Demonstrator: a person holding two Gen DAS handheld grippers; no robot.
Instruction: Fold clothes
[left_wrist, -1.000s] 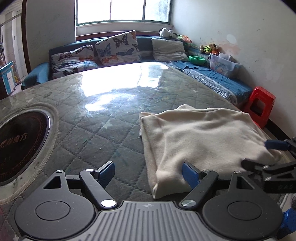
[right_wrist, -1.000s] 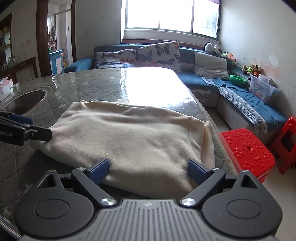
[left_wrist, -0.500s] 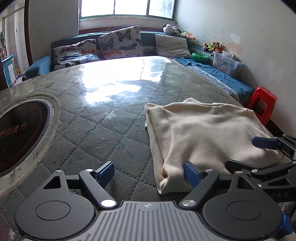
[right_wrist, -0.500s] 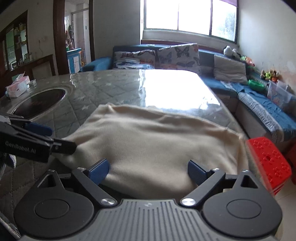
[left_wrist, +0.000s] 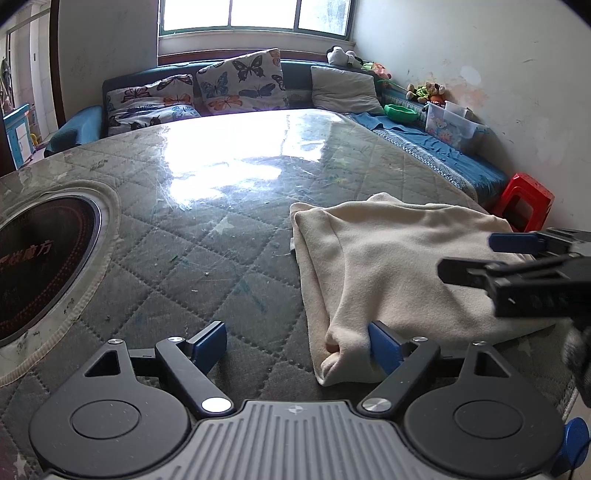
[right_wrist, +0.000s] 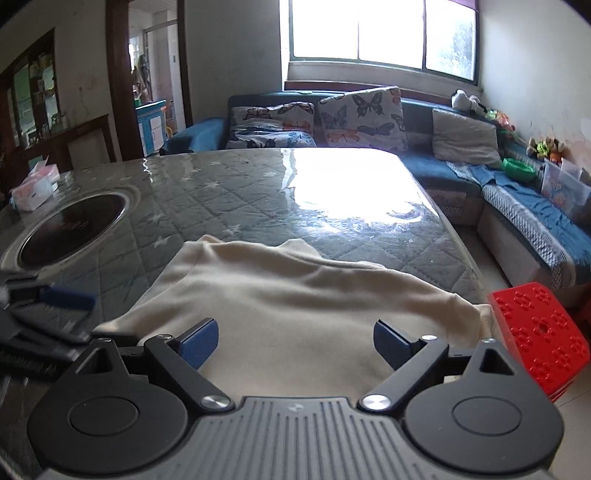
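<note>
We've got the cream garment (left_wrist: 399, 266) lying folded at the table's (left_wrist: 221, 236) near right corner, its right side reaching the right edge above the red stool (right_wrist: 539, 332). Our left gripper (left_wrist: 297, 345) has its fingers spread wide, the right pad touching the garment's near-left corner fold. Our right gripper (right_wrist: 295, 343) is spread wide too, low over the cloth's near edge, pinching nothing. The round dark hob (left_wrist: 40, 258) is inset towards the table's left edge.

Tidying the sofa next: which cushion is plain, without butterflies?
The grey cushion at the sofa's right end, beside the upright butterfly cushion; the two cushions left of it carry butterfly prints.
</note>
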